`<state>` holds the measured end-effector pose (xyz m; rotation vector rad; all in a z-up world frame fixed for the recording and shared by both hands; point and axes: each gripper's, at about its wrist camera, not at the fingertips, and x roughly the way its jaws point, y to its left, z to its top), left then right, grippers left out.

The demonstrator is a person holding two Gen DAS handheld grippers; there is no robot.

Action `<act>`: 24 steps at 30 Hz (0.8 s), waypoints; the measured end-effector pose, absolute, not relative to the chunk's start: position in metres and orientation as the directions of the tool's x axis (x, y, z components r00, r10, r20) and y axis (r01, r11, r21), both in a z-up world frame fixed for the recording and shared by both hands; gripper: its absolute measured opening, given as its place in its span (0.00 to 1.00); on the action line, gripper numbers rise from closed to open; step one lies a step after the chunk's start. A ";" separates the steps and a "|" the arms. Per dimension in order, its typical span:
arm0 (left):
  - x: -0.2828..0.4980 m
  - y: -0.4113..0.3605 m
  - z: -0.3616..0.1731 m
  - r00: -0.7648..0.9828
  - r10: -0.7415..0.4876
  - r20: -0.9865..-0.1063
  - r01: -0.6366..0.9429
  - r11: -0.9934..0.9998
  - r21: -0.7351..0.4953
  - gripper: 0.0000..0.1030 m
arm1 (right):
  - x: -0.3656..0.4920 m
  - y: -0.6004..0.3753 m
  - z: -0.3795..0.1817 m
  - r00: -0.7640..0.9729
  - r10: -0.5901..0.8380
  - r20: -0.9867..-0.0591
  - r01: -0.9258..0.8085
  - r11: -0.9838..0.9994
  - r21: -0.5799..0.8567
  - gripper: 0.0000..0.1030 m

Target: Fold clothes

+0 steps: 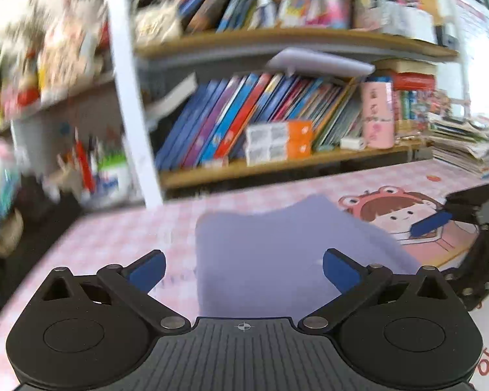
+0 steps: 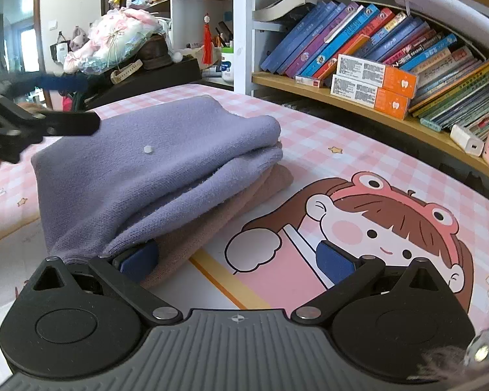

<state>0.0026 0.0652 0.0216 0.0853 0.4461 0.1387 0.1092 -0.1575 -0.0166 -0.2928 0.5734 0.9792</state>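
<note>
Now folded lilac garment (image 2: 153, 163) lies beside right gripper's (image 2: 238, 260) parted jaws.

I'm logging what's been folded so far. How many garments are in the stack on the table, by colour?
Purple garment, folded, on top: 1
Brownish-pink garment, folded, underneath: 1
Total: 2

The folded lilac knit garment (image 2: 140, 169) lies on top of a folded pinkish-brown knit garment (image 2: 212, 224), both on the pink checked cartoon-printed surface (image 2: 358, 163). Behind the surface stands the wooden bookshelf (image 2: 342, 97). The cartoon girl print (image 2: 384, 224) lies right of the pile.
</note>
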 end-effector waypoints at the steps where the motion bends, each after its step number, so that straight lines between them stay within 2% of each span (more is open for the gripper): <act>1: 0.005 0.072 0.017 0.882 0.138 -0.452 -0.120 0.990 0.067 1.00 | 0.110 -0.158 -0.017 0.422 0.697 -0.581 -0.845 0.534 0.028 1.00; 3: 0.008 0.083 0.008 0.863 0.096 -0.495 -0.121 0.992 -0.020 1.00 | 0.112 -0.159 -0.017 0.410 0.700 -0.585 -0.846 0.531 0.043 1.00; 5: 0.009 0.091 0.000 0.867 0.043 -0.496 -0.099 0.991 -0.087 1.00 | 0.113 -0.159 -0.017 0.403 0.702 -0.587 -0.846 0.530 0.052 1.00; 9: 0.009 0.096 -0.008 0.880 -0.021 -0.475 -0.044 0.991 -0.125 1.00 | 0.117 -0.160 -0.018 0.389 0.706 -0.592 -0.845 0.530 0.076 1.00; 18: 0.011 0.120 -0.018 0.884 -0.098 -0.457 -0.059 0.946 -0.318 1.00 | 0.122 -0.162 -0.019 0.365 0.714 -0.598 -0.842 0.527 0.116 1.00; 21: 0.014 0.135 -0.025 0.874 -0.165 -0.456 -0.052 0.903 -0.426 1.00 | 0.122 -0.163 -0.019 0.365 0.715 -0.597 -0.840 0.530 0.120 1.00; 24: 0.014 0.140 -0.027 0.880 -0.183 -0.438 -0.047 0.884 -0.465 1.00 | 0.122 -0.173 -0.018 0.366 0.715 -0.596 -0.837 0.533 0.125 1.00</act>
